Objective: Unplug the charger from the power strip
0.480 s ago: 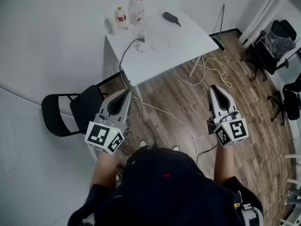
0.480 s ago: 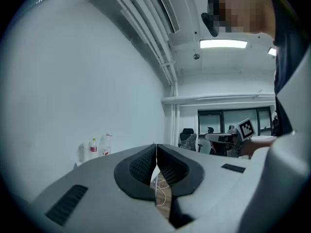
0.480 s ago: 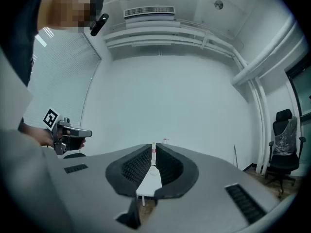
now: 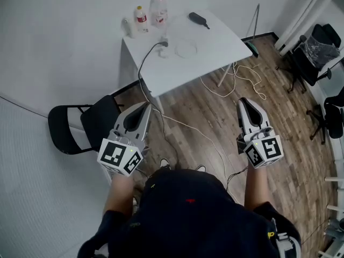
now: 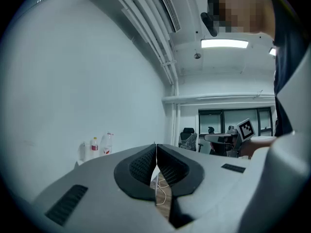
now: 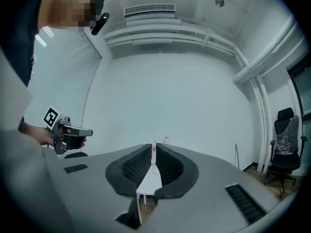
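Nearest, left gripper [image 4: 143, 109] and right gripper [image 4: 246, 103] are held level by the body, fingers of both pressed together on nothing, probably a carry pose before walking up; well ahead, past chair [image 4: 80, 125], charger [image 4: 163, 43] sits on tabletop [image 4: 215, 42], black cable [image 4: 142, 63] trailing down; can't make out the power strip

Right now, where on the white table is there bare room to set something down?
Bare: the right half of the table, between the white cable coil and the right edge, in front of the black object; also the strip along the near edge. Crowded: the back left corner, with the bottles and the black cable.
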